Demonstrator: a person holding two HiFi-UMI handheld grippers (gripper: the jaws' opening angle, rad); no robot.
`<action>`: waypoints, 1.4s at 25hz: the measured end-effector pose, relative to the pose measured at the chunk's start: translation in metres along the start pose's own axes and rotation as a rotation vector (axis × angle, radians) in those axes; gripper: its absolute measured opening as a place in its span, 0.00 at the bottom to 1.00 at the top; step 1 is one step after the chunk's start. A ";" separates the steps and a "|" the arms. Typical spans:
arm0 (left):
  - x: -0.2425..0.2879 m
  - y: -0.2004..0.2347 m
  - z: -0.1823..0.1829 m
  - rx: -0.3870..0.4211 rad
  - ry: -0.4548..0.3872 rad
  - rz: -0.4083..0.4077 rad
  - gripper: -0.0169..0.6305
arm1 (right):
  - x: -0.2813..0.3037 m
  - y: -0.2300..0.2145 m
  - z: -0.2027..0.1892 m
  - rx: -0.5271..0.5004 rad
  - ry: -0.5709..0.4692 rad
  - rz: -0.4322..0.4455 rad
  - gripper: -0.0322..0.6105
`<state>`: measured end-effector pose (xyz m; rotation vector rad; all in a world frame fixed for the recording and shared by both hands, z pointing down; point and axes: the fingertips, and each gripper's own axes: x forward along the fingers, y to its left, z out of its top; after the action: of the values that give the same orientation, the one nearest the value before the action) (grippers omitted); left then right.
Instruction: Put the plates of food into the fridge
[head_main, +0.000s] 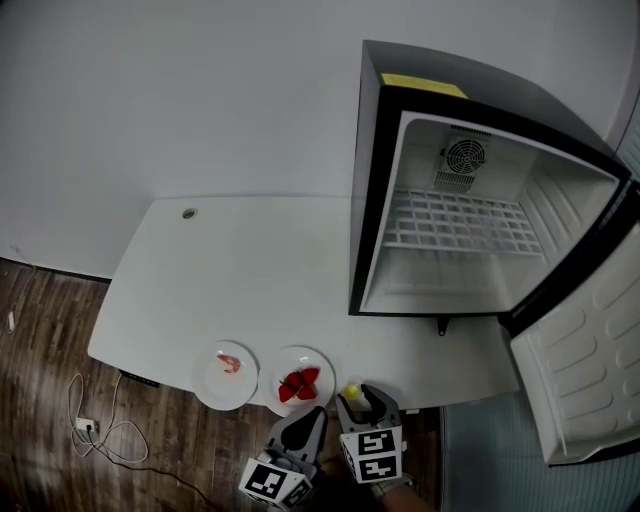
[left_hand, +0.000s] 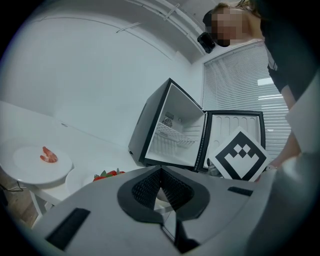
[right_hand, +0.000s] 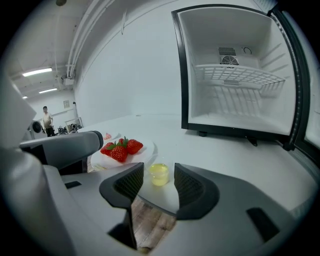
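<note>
**Right claw lined up on the first dish, nothing lifted yet**

The black mini fridge with the white lining (head_main: 368, 200) stands on the white worktop (head_main: 250, 270), its door swung wide and its wire shelf (head_main: 460, 225) bare; all the food lies well out in front of the fridge, at the worktop's edge farthest from it. Most nearly in line with the fridge's mouth is a small pale dish (right_hand: 161, 197) carrying a yellow blob (right_hand: 159, 174); the right claw (right_hand: 157, 172) stands partly open, that dish's rim between its pads but not pinched. Farther from the fridge sit the round white plate of red strawberries (head_main: 325, 362), then the white plate with a pink shrimp (head_main: 212, 385). The left claw (left_hand: 160, 171) is closed tip to tip, on nothing I can make out. This looks like the first pick-up; next, I reckon, the right claw must bite the rim firmly and keep the dish level on its way to the fridge's shelf.
</note>
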<state>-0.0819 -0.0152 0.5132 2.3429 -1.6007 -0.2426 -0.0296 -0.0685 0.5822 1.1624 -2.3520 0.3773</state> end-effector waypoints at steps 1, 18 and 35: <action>0.001 0.001 0.001 0.000 -0.002 -0.001 0.04 | 0.000 0.000 -0.001 0.001 0.004 -0.005 0.35; 0.010 0.001 0.012 0.008 -0.002 -0.041 0.04 | -0.011 -0.010 0.002 -0.018 -0.030 -0.020 0.29; 0.072 -0.031 0.095 0.055 -0.123 -0.172 0.04 | -0.034 -0.060 0.079 -0.020 -0.202 -0.062 0.29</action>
<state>-0.0569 -0.0850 0.4156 2.5567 -1.4763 -0.3909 0.0121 -0.1169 0.4995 1.3144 -2.4766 0.2232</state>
